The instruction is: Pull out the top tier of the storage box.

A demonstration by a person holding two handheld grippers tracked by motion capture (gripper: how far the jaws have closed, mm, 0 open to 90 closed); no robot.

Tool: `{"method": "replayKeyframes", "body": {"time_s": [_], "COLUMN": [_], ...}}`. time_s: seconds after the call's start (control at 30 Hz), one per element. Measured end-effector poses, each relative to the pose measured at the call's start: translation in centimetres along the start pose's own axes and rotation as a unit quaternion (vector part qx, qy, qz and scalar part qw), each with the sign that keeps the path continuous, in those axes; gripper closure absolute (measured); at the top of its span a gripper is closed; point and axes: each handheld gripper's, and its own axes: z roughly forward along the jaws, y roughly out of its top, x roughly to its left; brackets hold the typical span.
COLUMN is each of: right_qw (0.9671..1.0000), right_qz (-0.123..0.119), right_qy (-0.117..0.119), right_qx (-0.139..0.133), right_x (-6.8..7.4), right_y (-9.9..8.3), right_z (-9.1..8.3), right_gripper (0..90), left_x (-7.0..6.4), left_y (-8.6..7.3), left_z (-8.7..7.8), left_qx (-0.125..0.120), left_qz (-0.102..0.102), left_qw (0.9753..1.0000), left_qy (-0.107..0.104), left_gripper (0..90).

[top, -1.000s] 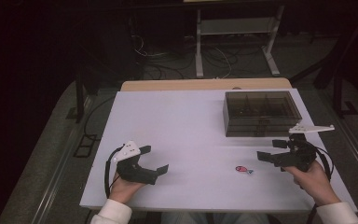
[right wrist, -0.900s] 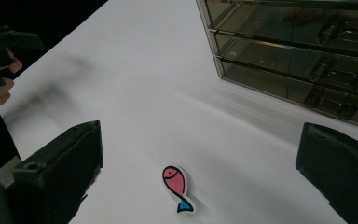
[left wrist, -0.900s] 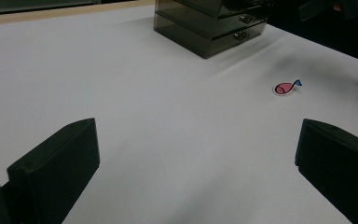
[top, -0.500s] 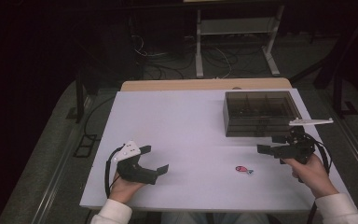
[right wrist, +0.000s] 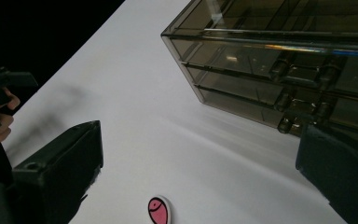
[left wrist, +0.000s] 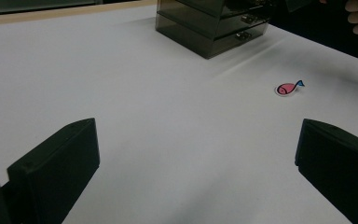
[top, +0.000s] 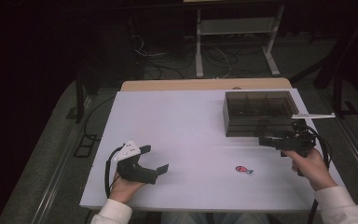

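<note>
While the left gripper (top: 157, 158) is held wide open near the table's front edge, the right gripper (top: 266, 140), also wide open, is raised near the smoked drawer box (top: 256, 112); the fish sticker (top: 244, 170) lies between them.

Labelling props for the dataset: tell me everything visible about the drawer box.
The drawer box is a small smoked, see-through plastic chest. Drawer fronts stacked in tiers carry little knobs, all seemingly shut. Dividers show through the top. It sits upright and level at the table's far right, fronts toward the person. Nothing touches it except the table. The right gripper hovers just before it, jaws open and empty; the fish sticker lies apart, nearer the person.
</note>
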Motion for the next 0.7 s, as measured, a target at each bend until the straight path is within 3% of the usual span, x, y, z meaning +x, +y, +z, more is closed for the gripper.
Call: {"method": "replayKeyframes", "body": {"time_s": [0.4, 0.7], "right_qw": [0.9996, 0.9986], "right_qz": [0.023, 0.047], "right_qy": [-0.003, 0.008], "right_qx": [-0.014, -0.025], "right_x": [-1.2, -2.1], "right_y": [0.5, 0.8], "right_z": [0.4, 0.9], "right_gripper": [0.9, 1.1], "left_x": [0.0, 0.0], "left_y": [0.0, 0.0], "left_z": [0.0, 0.0], "left_qx": [0.0, 0.0], "left_qz": [0.0, 0.001], "left_qw": [1.0, 1.0], "left_qy": [0.001, 0.0], "left_gripper": [0.0, 0.0]}}
